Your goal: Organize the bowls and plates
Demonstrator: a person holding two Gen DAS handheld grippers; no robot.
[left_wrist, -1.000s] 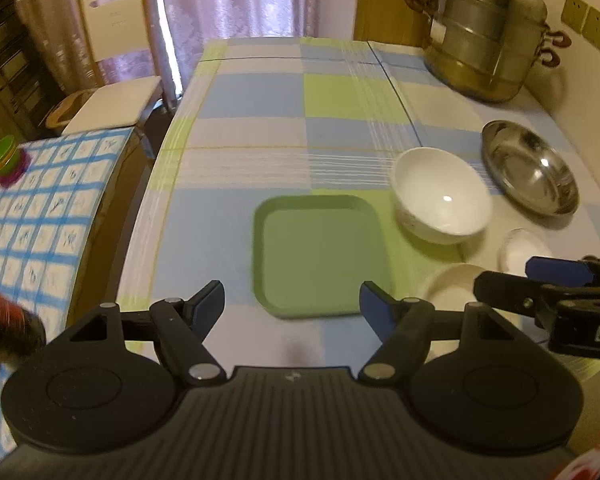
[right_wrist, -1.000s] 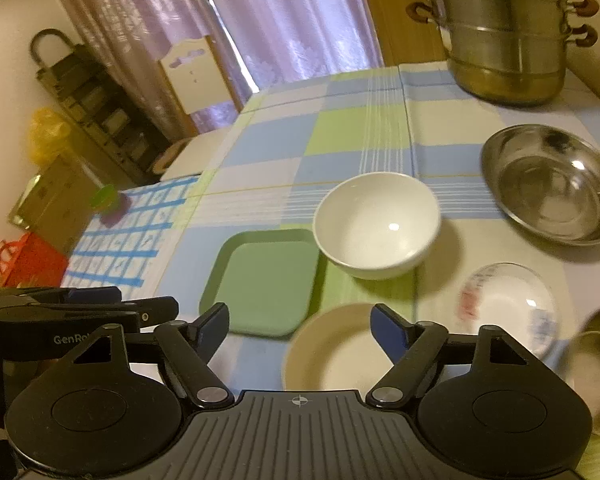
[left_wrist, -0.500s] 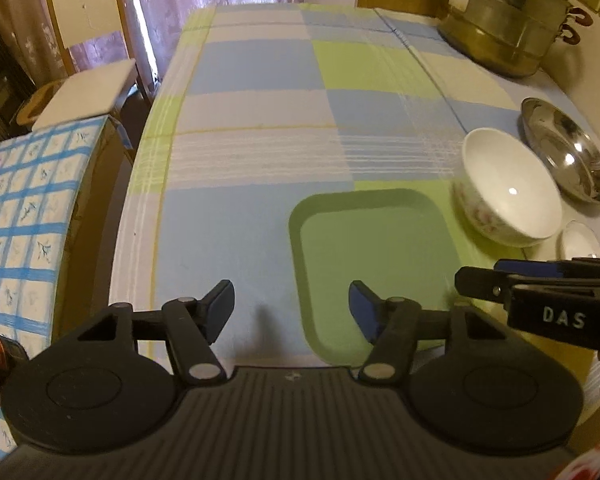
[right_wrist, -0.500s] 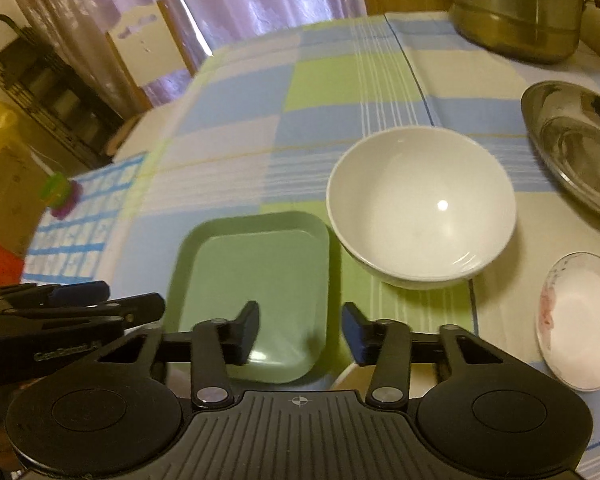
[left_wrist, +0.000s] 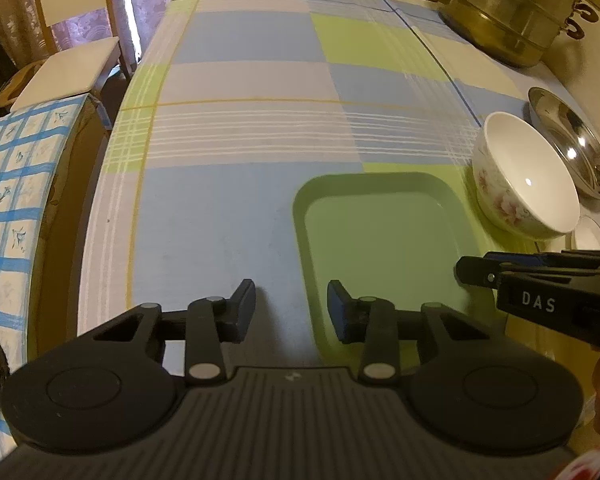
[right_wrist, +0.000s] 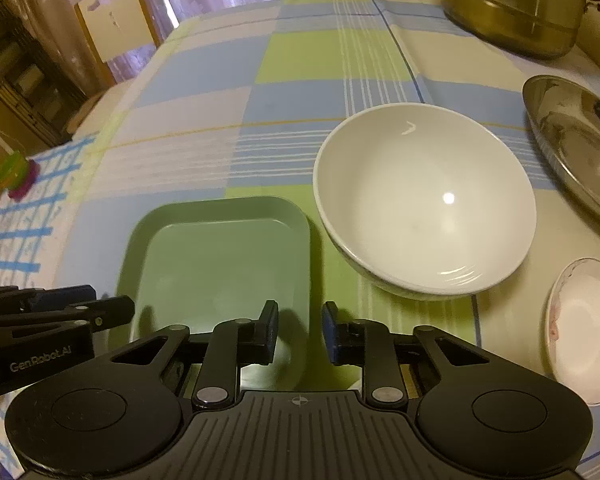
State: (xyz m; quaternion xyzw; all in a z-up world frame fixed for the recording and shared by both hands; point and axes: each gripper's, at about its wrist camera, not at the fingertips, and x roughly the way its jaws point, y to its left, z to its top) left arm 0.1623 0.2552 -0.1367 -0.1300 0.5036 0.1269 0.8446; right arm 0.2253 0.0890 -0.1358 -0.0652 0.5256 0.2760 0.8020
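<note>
A green square plate [left_wrist: 384, 240] lies on the checked tablecloth, also in the right wrist view [right_wrist: 220, 264]. My left gripper [left_wrist: 291, 310] is open, its jaws straddling the plate's near left edge. My right gripper [right_wrist: 299, 332] is open with a narrow gap, its jaws either side of the plate's near right edge. A white bowl [right_wrist: 424, 200] stands right of the plate, also in the left wrist view [left_wrist: 524, 178]. A small floral saucer [right_wrist: 584, 328] lies at the right.
A steel bowl [right_wrist: 576, 140] lies at the far right. A large steel steamer pot [left_wrist: 512, 8] stands at the back right. A blue-checked side table [left_wrist: 16, 200] and a white chair [left_wrist: 64, 72] are left of the table edge.
Both grippers have moved down and forward to the green plate's near edge. Both jaw gaps have narrowed, the right one more. The cream plate near the right gripper is out of view.
</note>
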